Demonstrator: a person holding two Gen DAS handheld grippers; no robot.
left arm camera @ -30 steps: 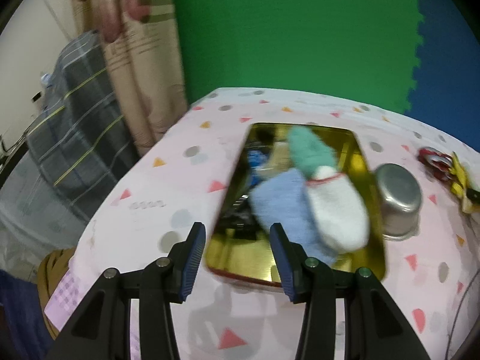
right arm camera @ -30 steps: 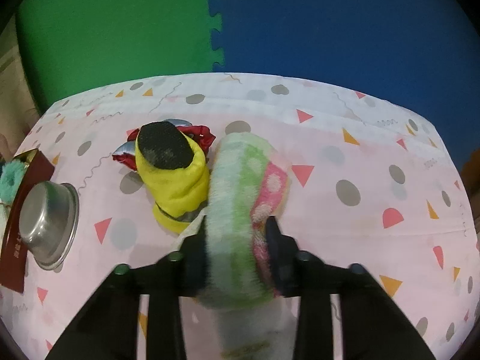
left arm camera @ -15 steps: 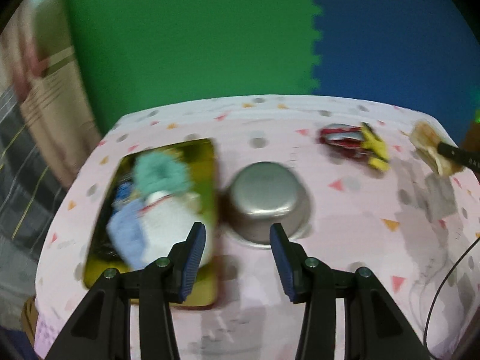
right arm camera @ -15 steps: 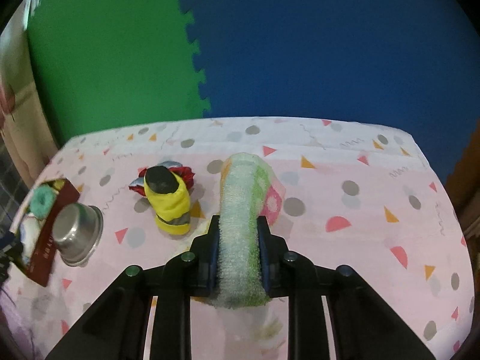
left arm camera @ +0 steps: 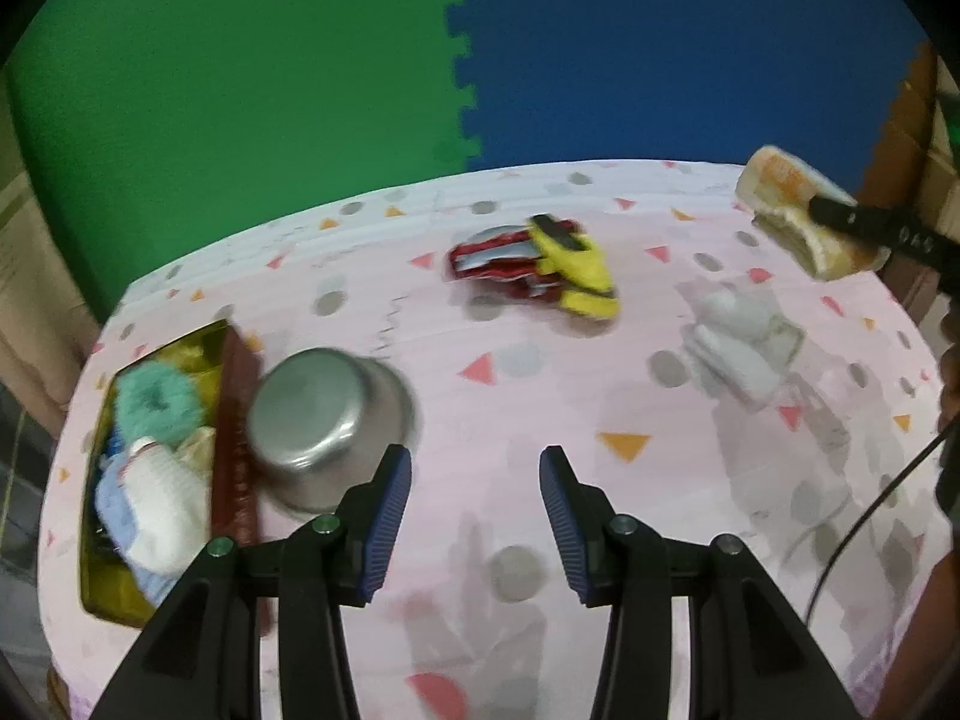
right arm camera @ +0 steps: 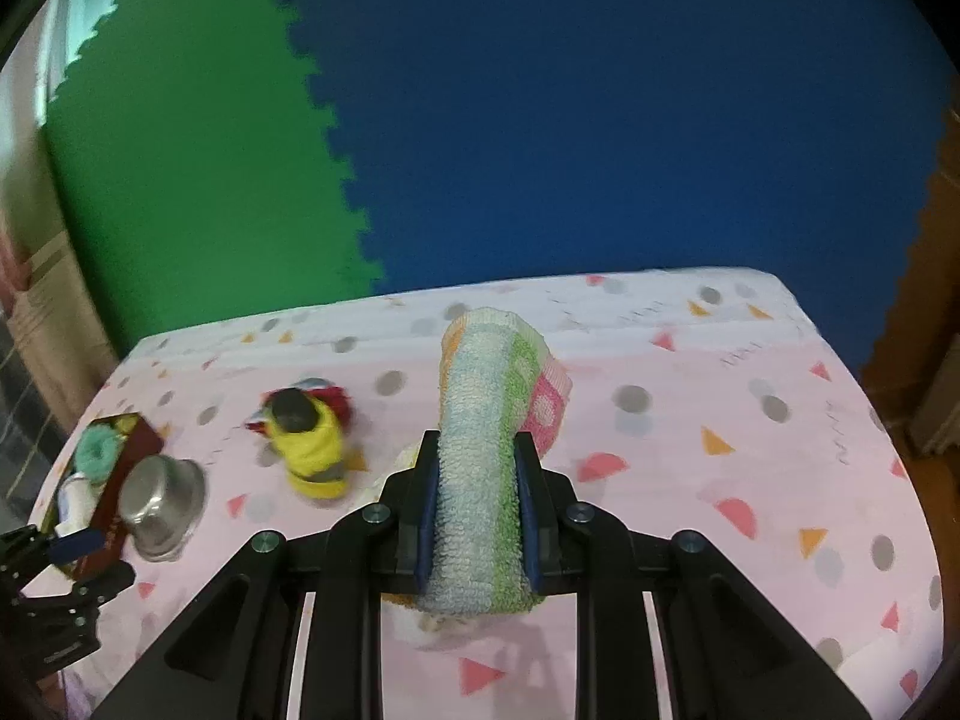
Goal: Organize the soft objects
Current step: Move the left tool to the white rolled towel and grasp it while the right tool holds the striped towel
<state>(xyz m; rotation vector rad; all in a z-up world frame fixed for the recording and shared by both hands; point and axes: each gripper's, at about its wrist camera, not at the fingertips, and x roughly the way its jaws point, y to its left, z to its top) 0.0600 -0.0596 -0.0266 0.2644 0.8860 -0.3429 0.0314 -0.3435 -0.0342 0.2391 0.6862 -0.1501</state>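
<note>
My right gripper is shut on a folded striped towel and holds it above the table; the towel also shows at the right in the left wrist view. My left gripper is open and empty over the pink tablecloth. A gold tray at the left holds a teal fluffy piece, a white sock and a light blue cloth. A yellow soft item lies on a red one at mid-table. A white folded cloth lies on the table at the right.
An upturned steel bowl sits right beside the tray, also seen in the right wrist view. Green and blue foam mats form the back wall. A black cable runs at the right edge. The table's edges curve close at left and right.
My left gripper has swung right from over the tray to the middle of the table. My right gripper has lifted the towel higher and pulled back from the yellow item.
</note>
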